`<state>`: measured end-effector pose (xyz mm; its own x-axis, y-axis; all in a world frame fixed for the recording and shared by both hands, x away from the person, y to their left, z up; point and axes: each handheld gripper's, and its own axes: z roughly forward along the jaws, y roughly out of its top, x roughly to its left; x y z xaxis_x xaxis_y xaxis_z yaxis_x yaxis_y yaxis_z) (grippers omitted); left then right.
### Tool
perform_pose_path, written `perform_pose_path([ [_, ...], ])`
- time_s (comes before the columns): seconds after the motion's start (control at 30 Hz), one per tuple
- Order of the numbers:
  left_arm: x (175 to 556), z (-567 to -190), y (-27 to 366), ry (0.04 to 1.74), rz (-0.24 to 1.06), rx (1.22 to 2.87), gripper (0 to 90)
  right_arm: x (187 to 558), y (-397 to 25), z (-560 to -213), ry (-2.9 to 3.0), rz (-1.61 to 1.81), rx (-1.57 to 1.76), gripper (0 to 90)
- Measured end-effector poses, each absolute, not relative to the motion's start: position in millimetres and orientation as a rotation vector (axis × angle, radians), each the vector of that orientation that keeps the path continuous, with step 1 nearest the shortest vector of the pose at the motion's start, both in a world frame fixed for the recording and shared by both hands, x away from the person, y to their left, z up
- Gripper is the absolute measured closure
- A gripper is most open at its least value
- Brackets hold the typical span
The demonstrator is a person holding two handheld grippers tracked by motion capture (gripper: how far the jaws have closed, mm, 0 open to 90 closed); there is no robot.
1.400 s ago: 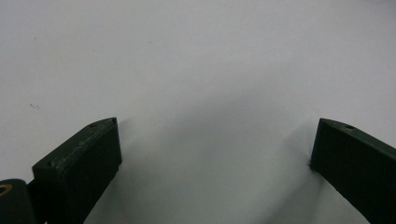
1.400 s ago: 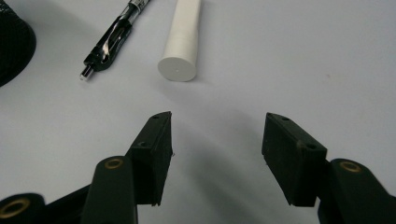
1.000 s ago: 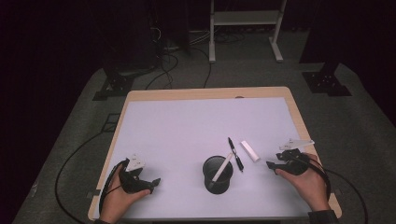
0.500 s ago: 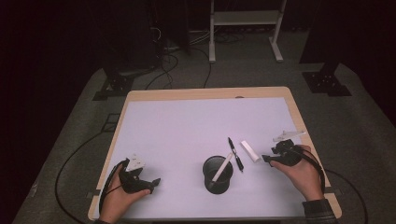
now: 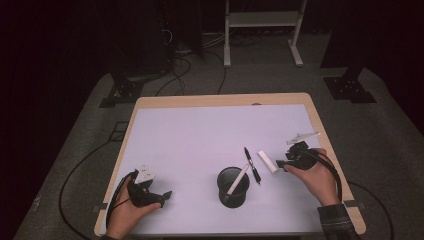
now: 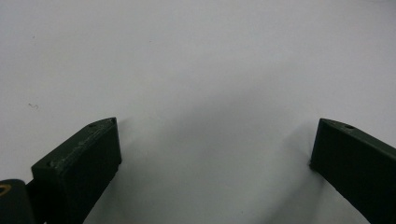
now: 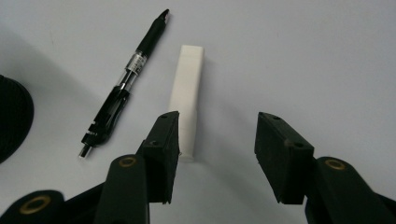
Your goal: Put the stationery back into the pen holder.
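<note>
right gripper (image 7: 217,135) low over the table (image 5: 200,135), jaws parted about halfway, nothing between them. white block (image 7: 187,100) lying flat just ahead, its near end touching or hidden behind the jaw on the left of the right gripper view; cannot tell which. not yet inside the gap. black pen (image 7: 122,86) lying just beside the block, tip pointing away, close but apart from it. edge of black mesh cup (image 7: 14,116) at far left of that view.

from the high view: right gripper (image 5: 287,161) just beside the white block (image 5: 267,161), black pen (image 5: 252,165) between block and cup. black mesh cup (image 5: 233,187) upright near the front of the table, holding a white stick (image 5: 237,181) leaning on its rim.

left gripper (image 5: 159,196) at the table's front left corner, well apart from all of it. jaws spread wide in the left gripper view (image 6: 212,154), nothing held, bare white table beneath.
</note>
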<state>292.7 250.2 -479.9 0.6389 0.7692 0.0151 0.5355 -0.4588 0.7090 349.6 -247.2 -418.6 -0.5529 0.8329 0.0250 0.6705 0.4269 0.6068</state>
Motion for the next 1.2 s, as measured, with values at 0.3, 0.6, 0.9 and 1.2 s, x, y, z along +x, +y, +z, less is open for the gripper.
perform_pose_path([
  [0.3,292.7,-479.9,250.2,1.010,0.441,2.175,0.9,362.3,-237.8,-418.0,2.437,0.820,1.299,49.7],
  [0.6,292.6,-480.0,250.0,1.011,0.440,2.174,0.8,372.5,-226.8,-418.1,2.458,0.799,1.291,50.5],
  [0.9,292.7,-480.0,250.1,1.011,0.441,2.175,0.8,383.6,-218.0,-419.4,2.481,0.792,1.282,52.4],
  [1.2,292.6,-480.0,250.2,1.011,0.441,2.173,0.8,393.2,-208.2,-421.6,2.508,0.773,1.286,52.9],
])
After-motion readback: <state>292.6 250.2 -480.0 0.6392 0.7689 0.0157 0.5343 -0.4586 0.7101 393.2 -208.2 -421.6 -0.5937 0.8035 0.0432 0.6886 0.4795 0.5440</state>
